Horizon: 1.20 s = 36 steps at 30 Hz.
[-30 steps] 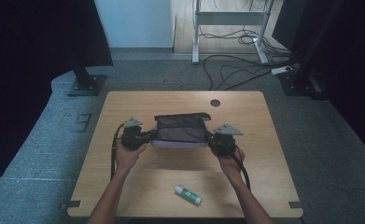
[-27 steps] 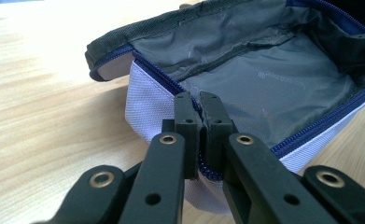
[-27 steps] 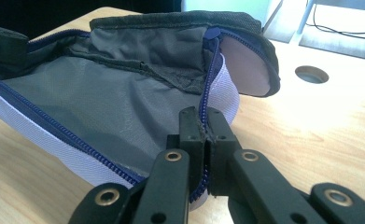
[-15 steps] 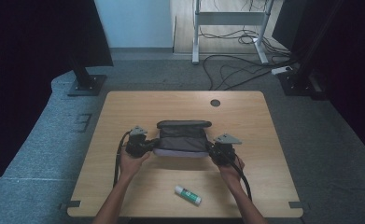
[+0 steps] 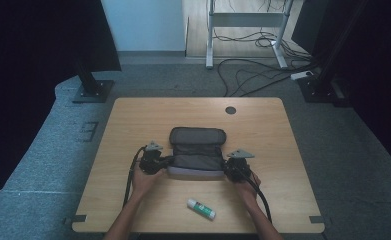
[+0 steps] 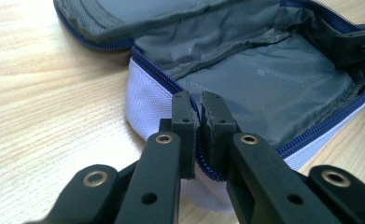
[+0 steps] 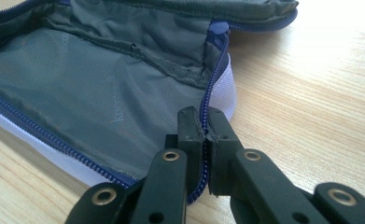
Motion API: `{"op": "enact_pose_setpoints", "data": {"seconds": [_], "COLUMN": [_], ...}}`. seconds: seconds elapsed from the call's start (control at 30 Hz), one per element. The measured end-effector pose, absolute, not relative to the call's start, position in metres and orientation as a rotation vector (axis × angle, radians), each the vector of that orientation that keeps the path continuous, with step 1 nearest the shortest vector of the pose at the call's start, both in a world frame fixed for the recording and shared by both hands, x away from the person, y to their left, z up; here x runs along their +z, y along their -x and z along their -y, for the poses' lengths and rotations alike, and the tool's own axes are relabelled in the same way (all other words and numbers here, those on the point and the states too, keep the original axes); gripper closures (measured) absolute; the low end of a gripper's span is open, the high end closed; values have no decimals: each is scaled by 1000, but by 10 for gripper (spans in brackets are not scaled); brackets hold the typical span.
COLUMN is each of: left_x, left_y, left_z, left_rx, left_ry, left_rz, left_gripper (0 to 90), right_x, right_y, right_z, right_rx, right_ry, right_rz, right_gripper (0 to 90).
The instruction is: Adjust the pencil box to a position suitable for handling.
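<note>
Nearest on the bench lies a glue stick. Beyond it, the left gripper and right gripper each pinch the zip rim at opposite ends of the open pouch mid-bench. Soft, light fabric; it likely sags unless held by its stiffer zip edge.

pouch drawn nearer (lid folded back)
</note>
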<state>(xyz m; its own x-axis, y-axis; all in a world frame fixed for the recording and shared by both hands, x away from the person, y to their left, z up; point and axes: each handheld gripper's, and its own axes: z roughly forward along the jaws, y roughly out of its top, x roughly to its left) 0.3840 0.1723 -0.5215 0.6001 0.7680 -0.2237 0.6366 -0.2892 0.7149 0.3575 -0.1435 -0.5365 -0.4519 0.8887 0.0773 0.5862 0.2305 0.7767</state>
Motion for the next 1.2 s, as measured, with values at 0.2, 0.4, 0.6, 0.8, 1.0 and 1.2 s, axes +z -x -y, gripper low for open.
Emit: {"op": "enact_pose_setpoints", "data": {"seconds": [0.2,0.4,0.6,0.8,1.0,1.2], "left_x": [-522,-522,-516,-506,-507,-511], "left_y": [-381,-379,-375,-367,-358,-351], "left_z": [-171,-169,-174,-182,-190,-199], "left_rx": [236,267,272,269,249,239], "left_ry": [-2034,-2024,-1980,-1945,-1937,-1931], "left_rz": [-1100,-1118,-1111,-1093,-1094,-1114], "left_gripper": [706,375,298,291,297,296], "right_x": [-537,-538,-530,-524,-519,-515], "right_y": [-355,-353,-347,-338,-328,-315], "right_z": [142,146,155,162,167,169], "right_rx": [1064,1101,1162,1217,1251,1274], "right_ry": [-1341,-1339,-1327,-1300,-1270,-1235], "right_rz": [-2121,-2078,-1991,-1994,-2009,-2030], "right_gripper": [742,466,365,363,362,367]}}
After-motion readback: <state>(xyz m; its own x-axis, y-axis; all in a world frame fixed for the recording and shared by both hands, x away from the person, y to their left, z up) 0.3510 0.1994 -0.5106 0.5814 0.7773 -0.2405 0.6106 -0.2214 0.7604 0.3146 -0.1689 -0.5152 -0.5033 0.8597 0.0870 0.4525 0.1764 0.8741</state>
